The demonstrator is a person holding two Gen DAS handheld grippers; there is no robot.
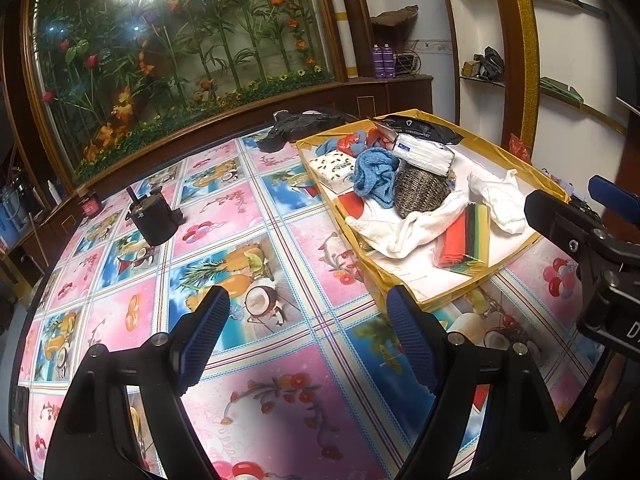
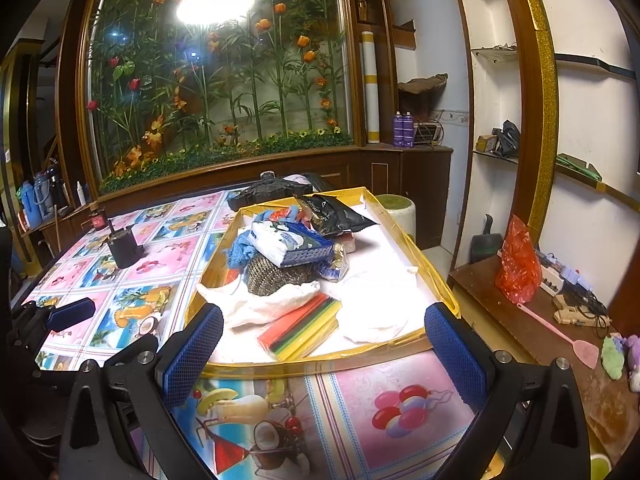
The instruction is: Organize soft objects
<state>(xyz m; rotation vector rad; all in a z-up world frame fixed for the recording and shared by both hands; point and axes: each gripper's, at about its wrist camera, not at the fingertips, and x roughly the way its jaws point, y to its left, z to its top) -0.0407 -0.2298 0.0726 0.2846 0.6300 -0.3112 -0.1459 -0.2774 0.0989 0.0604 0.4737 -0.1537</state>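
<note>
a home living room. beyond the jaws stands a glass-fronted wooden case of artificial flowers [image 2: 224, 80]. right of them, white wall shelves [image 2: 496, 56].

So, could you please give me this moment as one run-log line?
left gripper: open, empty, over table | right gripper: open, empty, before box | cloths: in box

gold box [image 2: 404, 350]: shallow, open, on worktop | blue cloth [image 1: 374, 178], knitted cap [image 1: 420, 192], tissue packs [image 1: 424, 154]: heaped at far end | white cloths [image 1: 404, 224]: crumpled, middle | rainbow pack [image 2: 302, 330]: flat, near end
</note>
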